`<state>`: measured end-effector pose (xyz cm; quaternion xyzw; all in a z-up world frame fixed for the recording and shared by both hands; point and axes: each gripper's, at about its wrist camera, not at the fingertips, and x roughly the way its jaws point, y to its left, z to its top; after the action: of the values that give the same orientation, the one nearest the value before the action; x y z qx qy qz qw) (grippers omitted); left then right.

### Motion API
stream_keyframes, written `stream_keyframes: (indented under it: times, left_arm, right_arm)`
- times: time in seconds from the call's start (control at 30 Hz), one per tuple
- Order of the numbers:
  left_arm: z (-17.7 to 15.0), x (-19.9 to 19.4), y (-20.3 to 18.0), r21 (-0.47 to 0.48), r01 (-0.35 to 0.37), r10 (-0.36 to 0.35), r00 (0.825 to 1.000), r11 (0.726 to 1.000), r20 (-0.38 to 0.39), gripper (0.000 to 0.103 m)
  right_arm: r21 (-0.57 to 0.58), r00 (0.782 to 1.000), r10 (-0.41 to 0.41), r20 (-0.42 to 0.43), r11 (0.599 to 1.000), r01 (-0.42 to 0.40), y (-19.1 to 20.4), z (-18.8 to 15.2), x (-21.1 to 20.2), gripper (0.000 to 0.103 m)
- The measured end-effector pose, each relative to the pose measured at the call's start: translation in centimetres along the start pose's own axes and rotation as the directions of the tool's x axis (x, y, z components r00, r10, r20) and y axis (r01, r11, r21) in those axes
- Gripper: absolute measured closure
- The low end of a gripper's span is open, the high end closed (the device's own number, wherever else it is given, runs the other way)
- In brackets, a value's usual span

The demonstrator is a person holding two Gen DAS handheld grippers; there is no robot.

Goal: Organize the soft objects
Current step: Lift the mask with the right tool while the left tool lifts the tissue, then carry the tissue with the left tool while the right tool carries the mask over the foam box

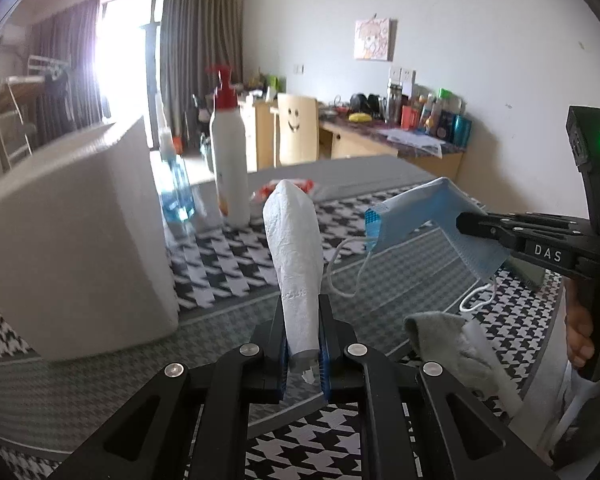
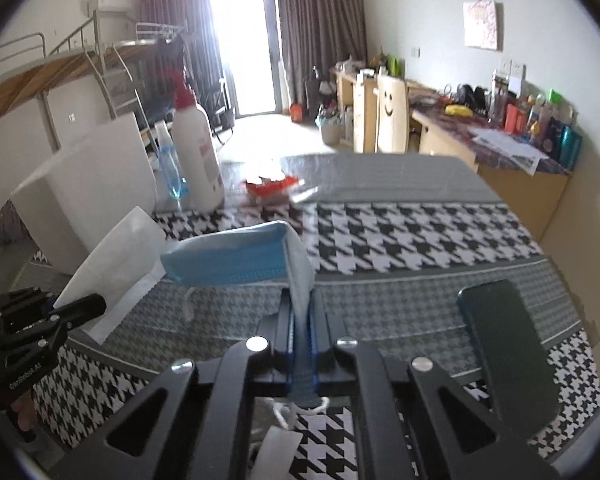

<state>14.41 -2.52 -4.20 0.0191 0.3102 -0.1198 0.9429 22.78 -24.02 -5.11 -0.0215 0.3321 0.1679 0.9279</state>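
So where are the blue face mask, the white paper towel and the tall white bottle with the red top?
blue face mask [image 2: 228, 262]: right wrist view, on its pleated blue front.
white paper towel [image 1: 296, 248]: left wrist view, mid-length of the rolled sheet.
tall white bottle [image 1: 230, 160]: left wrist view, on its white body.

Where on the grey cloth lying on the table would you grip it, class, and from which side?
Grip the grey cloth at its raised, crumpled hump, coming straight down from above. It lies slack on the table, so its flat edges offer nothing to pinch. Both the left gripper and right gripper are already full.
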Motion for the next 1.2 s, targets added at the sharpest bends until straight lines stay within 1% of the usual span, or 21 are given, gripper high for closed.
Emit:
stream_keyframes:
  times: [0.1, 0.3, 0.37, 0.57, 0.87, 1.2]
  left_arm:
    - [0.3, -0.8, -0.1, 0.004, 0.003, -0.003, 1.0, 1.0, 0.02, 0.09]
    - [0.7, -1.6, 0.0, 0.004, -0.02, 0.02, 0.999, 1.0, 0.045, 0.09]
    - [0.8, -1.7, 0.0, 0.003, -0.035, 0.035, 0.998, 0.999, 0.049, 0.09]
    - [1.1, -2.6, 0.1, 0.001, -0.049, 0.049, 0.996, 0.999, 0.069, 0.09]
    - [2.0, -4.3, 0.5, -0.001, -0.087, 0.087, 0.989, 0.996, 0.117, 0.09]
    - [3.1, -5.5, 0.7, -0.003, -0.102, 0.101, 0.982, 0.995, 0.159, 0.09]
  right_arm:
    - [0.001, 1.0, 0.017, 0.024, 1.0, -0.017, 0.5, 0.2, -0.9, 0.094]
    - [-0.004, 0.997, 0.043, 0.068, 0.999, -0.043, 1.2, 0.5, -2.2, 0.094]
    - [0.005, 0.996, 0.048, 0.077, 0.999, -0.049, 1.2, 0.6, -2.5, 0.094]
    - [0.024, 0.992, 0.059, 0.108, 0.998, -0.062, 1.3, 0.8, -3.4, 0.094]
    - [0.004, 0.988, 0.08, 0.131, 0.997, -0.081, 2.3, 1.3, -4.3, 0.094]
    - [-0.012, 0.981, 0.091, 0.172, 0.996, -0.091, 2.7, 2.3, -5.2, 0.094]
